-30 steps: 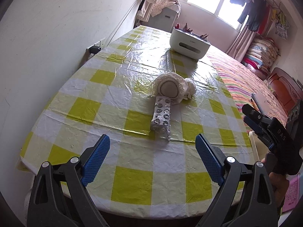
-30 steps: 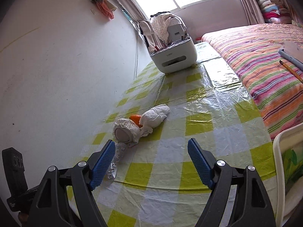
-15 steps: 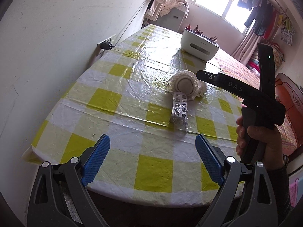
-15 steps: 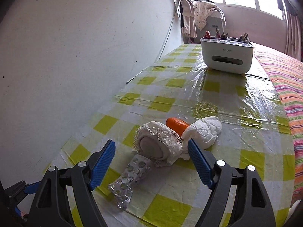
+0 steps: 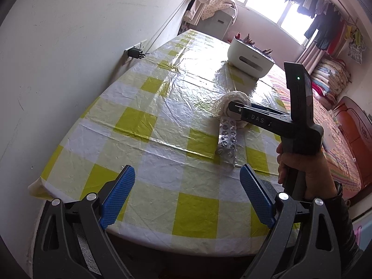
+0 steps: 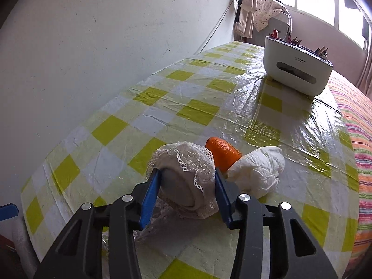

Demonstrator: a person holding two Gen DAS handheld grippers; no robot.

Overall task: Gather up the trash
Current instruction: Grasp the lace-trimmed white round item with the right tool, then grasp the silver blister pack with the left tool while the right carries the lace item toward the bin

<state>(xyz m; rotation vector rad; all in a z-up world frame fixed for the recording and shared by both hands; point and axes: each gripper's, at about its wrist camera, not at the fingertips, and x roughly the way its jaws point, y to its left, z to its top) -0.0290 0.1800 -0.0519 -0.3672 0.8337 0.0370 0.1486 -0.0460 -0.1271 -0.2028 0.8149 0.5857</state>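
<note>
A lace-edged white cloth bundle lies on the yellow-checked table. My right gripper has its blue pads on both sides of the bundle and is shut on it. Behind it lie an orange peel and a crumpled white tissue. An empty silver blister pack lies in front of the bundle in the left wrist view. My left gripper is open and empty, low over the table's near edge. The right gripper shows there too, reaching in from the right.
A white bin with trash in it stands at the table's far end. The wall runs along the left, with a plug in a socket. A striped bed borders the table on the right.
My right gripper moved forward onto the lace bundle and closed on it. My left gripper stayed open and drew back a little toward the table's near edge.
</note>
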